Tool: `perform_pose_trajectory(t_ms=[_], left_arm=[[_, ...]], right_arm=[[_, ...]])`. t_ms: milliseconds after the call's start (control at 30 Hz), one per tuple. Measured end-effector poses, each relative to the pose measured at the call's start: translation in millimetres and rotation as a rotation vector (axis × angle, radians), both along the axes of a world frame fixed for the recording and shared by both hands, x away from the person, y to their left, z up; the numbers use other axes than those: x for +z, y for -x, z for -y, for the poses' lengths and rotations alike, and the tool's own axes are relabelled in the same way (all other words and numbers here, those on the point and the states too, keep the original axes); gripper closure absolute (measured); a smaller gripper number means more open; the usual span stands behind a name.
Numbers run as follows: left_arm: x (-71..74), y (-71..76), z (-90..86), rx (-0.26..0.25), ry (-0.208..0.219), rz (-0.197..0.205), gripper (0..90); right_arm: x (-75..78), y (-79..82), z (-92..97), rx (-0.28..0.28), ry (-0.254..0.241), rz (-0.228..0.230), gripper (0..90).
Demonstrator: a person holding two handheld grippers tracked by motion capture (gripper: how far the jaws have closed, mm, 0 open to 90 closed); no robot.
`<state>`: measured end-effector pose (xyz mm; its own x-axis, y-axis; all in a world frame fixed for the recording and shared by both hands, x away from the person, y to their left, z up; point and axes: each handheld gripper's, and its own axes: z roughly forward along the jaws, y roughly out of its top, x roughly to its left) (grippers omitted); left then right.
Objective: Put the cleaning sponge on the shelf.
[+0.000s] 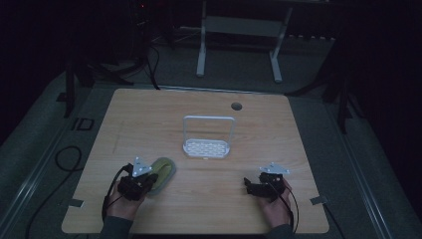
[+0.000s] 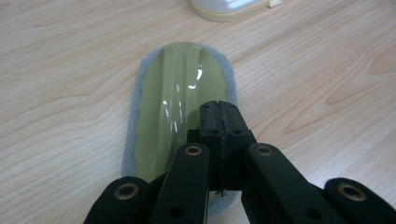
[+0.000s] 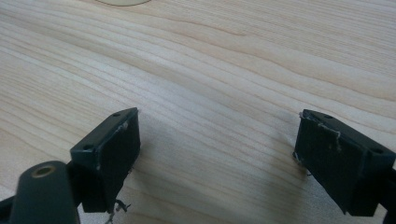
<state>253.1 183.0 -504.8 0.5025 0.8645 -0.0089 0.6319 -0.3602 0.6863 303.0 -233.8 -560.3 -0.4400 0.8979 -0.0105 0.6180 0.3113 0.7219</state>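
Olive-green plastic, glossy and ridged down the middle, backed by a grey felt-like rim: an oval brush [image 2: 180,105] lying flat on the wooden worktop [image 1: 209,189], toward the near left corner, well short of the near edge. Left gripper [image 1: 142,180] right at the brush's near end, held in the left hand [image 1: 124,199]; in the left gripper view, jaws pressed together with no gap, tips [image 2: 219,112] hovering over or resting on the green back, nothing visibly clamped between them. Contact with the plastic impossible to judge.

Right gripper [image 3: 215,140] near the near right corner, held in the right hand [image 1: 276,204], jaws spread wide above bare wood, nothing between the pads [image 3: 119,154].

White rack [image 1: 208,137] with a tall hoop handle and perforated base standing about mid-worktop, apart from the brush and both grippers. Round cable hole [image 1: 236,106] close to the far edge.
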Motion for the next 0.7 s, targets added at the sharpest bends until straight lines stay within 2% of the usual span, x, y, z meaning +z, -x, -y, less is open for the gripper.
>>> perform_pose_trajectory(t_ms=[133, 200, 433, 700], left_arm=[[2.0, -0.9, -2.1, -0.005, 0.015, -0.001, 89.7], [4.8, -0.7, -3.1, -0.02, 0.037, 0.004, 88.8], [16.2, -2.3, -6.4, -0.036, 0.055, 0.019, 83.1], [24.9, -9.5, -4.4, -0.038, 0.022, 0.019, 71.4]], right_arm=[[0.0, 0.0, 0.0, 0.0, 0.0, 0.0, 13.9], [0.0, 0.0, 0.0, 0.0, 0.0, 0.0, 13.9], [0.0, 0.0, 0.1, 0.0, 0.0, 0.0, 13.9], [0.0, 0.0, 0.0, 0.0, 0.0, 0.0, 13.9]])
